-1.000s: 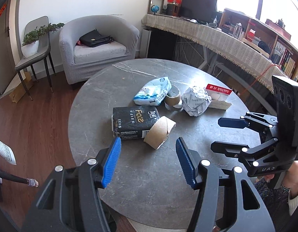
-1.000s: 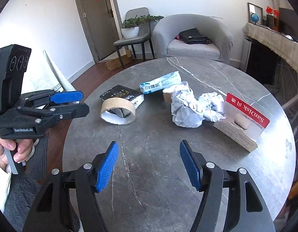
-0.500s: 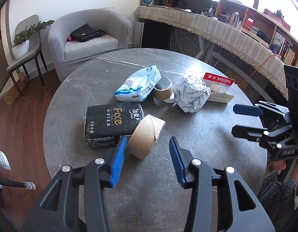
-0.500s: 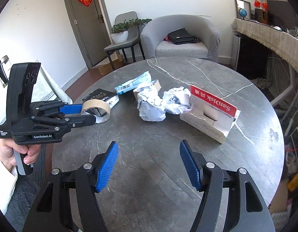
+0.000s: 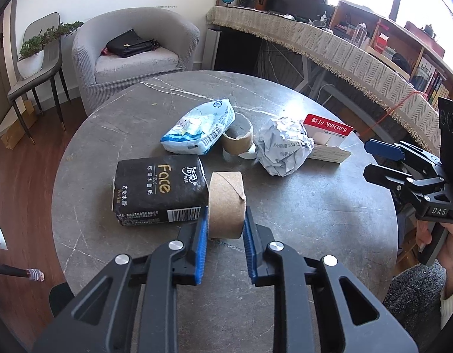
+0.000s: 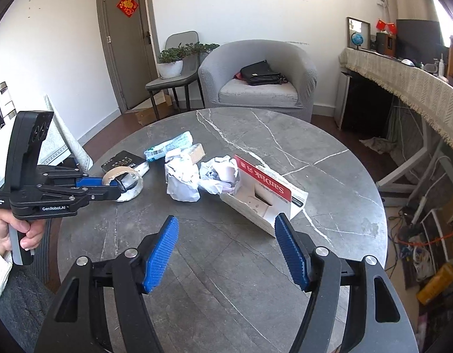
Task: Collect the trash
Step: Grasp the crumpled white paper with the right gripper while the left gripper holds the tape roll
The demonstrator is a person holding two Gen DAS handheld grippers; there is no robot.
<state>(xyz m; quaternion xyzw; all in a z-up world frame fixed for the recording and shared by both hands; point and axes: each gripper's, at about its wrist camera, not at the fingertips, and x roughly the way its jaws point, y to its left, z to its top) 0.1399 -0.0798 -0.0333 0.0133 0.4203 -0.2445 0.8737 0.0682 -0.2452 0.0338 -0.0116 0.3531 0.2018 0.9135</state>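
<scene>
The left gripper [image 5: 226, 223] is clamped on the cardboard roll [image 5: 226, 203], which lies just beside the black tissue pack [image 5: 158, 189] and is probably the first trash to lift. The right gripper [image 6: 226, 250] hangs wide and empty, near the red box [image 6: 263, 194].

On the round grey marble table [image 5: 314, 206], the brown cardboard tape roll [image 5: 226, 203] lies at the near side, touching the black tissue pack [image 5: 156, 188] on its left. Behind them lies the blue and white plastic wrapper [image 5: 197, 131], and just beside it on the right stands a second cardboard roll [image 5: 238, 139]. Right of this roll is the crumpled white paper ball [image 5: 282, 150], and the red and white cardboard box [image 5: 329, 138] lies behind the ball, touching it.
</scene>
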